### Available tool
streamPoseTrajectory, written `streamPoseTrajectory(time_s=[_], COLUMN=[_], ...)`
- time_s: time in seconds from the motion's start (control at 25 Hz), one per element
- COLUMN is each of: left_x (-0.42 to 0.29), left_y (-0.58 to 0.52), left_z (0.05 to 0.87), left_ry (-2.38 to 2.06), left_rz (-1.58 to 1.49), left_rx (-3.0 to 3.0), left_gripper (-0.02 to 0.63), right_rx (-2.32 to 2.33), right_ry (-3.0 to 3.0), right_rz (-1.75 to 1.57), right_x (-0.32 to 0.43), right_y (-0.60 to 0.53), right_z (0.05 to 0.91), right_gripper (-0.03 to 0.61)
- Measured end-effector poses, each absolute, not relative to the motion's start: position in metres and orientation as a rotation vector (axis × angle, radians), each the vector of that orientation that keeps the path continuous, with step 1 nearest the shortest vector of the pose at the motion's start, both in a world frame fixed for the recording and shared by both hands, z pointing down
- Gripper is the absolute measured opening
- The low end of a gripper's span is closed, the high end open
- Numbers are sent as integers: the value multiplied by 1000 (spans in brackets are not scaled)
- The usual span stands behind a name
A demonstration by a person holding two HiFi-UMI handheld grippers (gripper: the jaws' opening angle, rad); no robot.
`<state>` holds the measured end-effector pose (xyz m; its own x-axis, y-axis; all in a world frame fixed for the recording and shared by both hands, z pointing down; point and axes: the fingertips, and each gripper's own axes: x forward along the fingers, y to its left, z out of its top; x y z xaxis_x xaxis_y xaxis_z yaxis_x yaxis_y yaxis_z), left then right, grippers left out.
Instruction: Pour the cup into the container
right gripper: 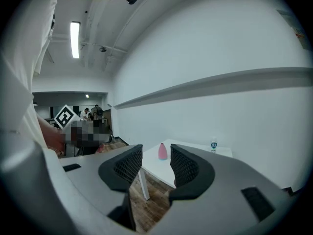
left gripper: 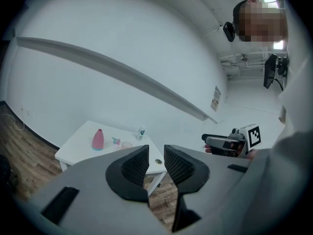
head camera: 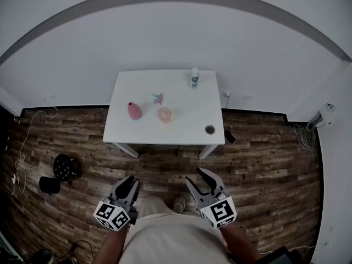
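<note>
Head view: the cup (head camera: 164, 114), small and blurry, stands upright on the worktop (head camera: 181, 100). The left hand-held gripper (head camera: 131, 181) and right hand-held gripper (head camera: 197, 176) have jaws apart, empty.

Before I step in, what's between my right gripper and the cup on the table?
In the head view, only wooden floor and bare tabletop separate the right gripper from the cup.
</note>
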<state>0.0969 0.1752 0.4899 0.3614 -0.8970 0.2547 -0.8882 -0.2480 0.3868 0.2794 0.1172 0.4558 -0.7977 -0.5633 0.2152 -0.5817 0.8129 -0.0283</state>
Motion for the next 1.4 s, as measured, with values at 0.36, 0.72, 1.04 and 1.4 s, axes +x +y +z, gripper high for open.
streamPoseTrajectory(time_s=[0.36, 0.72, 1.04, 1.4], left_x=[91, 70, 36, -13], left_y=[170, 125, 57, -7], left_z=[496, 502, 497, 508], left_ry=[-1571, -1502, -1423, -1332], left_rz=[-29, -29, -2, 28], left_rx=[2119, 2152, 2214, 2255], left_gripper=[98, 98, 98, 98], right_rx=[844, 889, 952, 1017], right_ry=[-2793, -2767, -2722, -2684], right_rz=[191, 189, 175, 189], right_x=[269, 247, 211, 159], right_y=[103, 72, 19, -37], right_z=[461, 462, 456, 461], right_gripper=[161, 161, 161, 161])
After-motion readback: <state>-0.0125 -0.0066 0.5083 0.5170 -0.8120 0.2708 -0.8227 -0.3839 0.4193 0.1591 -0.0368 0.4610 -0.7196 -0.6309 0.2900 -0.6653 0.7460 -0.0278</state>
